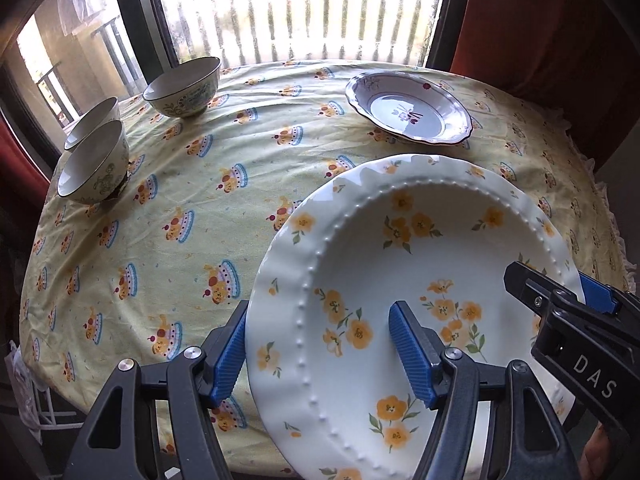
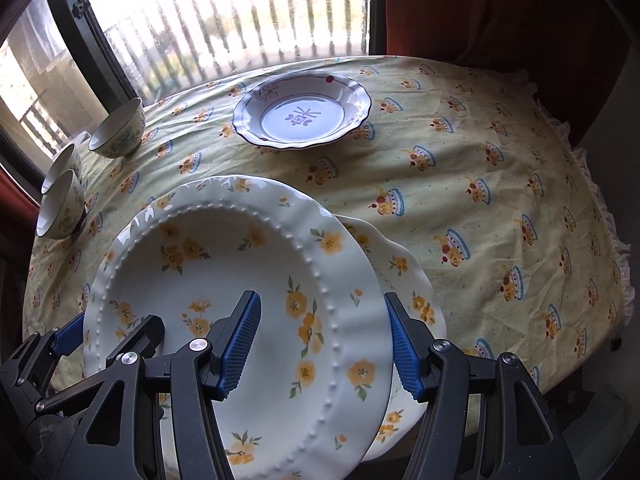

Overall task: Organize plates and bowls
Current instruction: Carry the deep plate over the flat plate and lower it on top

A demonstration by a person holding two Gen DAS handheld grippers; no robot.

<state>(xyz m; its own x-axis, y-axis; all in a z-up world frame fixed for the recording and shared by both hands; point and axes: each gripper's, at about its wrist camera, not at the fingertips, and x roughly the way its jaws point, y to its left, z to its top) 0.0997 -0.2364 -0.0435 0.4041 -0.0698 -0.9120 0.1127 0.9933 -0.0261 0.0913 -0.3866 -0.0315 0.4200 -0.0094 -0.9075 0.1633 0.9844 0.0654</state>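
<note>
A white plate with yellow flowers (image 1: 400, 264) (image 2: 224, 264) is held tilted above the table, over a second matching plate (image 2: 404, 268) that lies beneath it. My left gripper (image 1: 320, 356) straddles its left rim, one finger under and one inside. My right gripper (image 2: 324, 344) straddles its right rim the same way and shows in the left wrist view (image 1: 560, 296). A purple-patterned plate (image 1: 412, 108) (image 2: 304, 114) sits at the back. Three bowls stand at the left: one alone (image 1: 184, 86) (image 2: 118, 130) and two nested (image 1: 94, 162) (image 2: 60, 206).
The table wears a yellow patterned cloth (image 1: 192, 208) (image 2: 500, 208). A window with railings (image 1: 296, 8) runs along the far edge. A red curtain (image 2: 480, 8) hangs at the right. The cloth's frilled edge (image 2: 616, 240) marks the right side.
</note>
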